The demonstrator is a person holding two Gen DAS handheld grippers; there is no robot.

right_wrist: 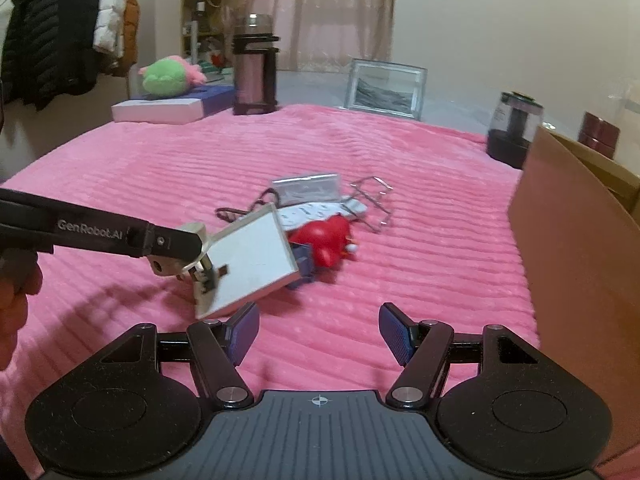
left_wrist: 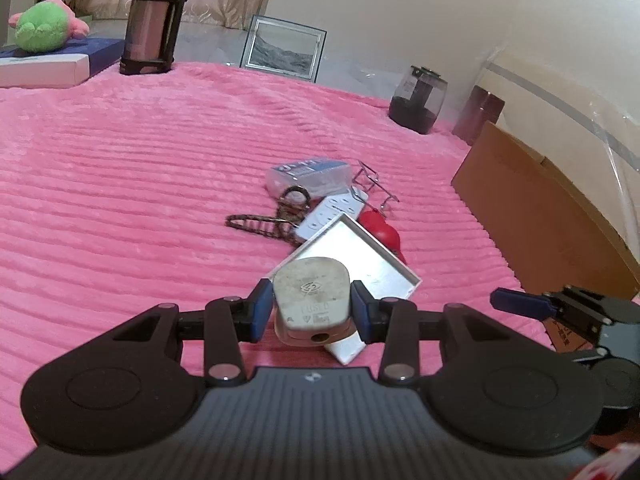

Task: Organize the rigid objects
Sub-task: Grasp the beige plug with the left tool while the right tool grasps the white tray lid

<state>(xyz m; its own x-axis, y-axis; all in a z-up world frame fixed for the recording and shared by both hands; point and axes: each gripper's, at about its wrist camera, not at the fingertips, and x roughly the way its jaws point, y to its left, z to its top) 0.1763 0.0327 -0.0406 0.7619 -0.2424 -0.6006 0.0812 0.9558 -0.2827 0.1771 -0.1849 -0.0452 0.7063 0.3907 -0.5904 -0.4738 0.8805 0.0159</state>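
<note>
Pink ribbed fleece blanket was seen covering the whole work surface, with a small pile of rigid items clustered near its middle. A white three-pin plug was clamped between the blue pads of the left gripper and was held just over the near edge of a shallow silver metal tray; whether plug and tray touched could not be told. The right gripper was held low over bare blanket, fingers spread apart and nothing between them. The task was judged to be at an early stage: only the plug had been picked, and a brown cardboard box at the right edge, probably the destination, was not seen to hold anything, its inside being hidden. Left in the pile were counted one tray, one white remote control, one clear plastic case with a blue label, one bent wire clip, one red toy figure and one patterned braided strap with a metal ring. Around the edges, untouched, were counted one metal thermos flask, one framed picture, one dark-based glass jar, one green and pink plush toy lying on one flat box, and dark red containers, apparently two.
</note>
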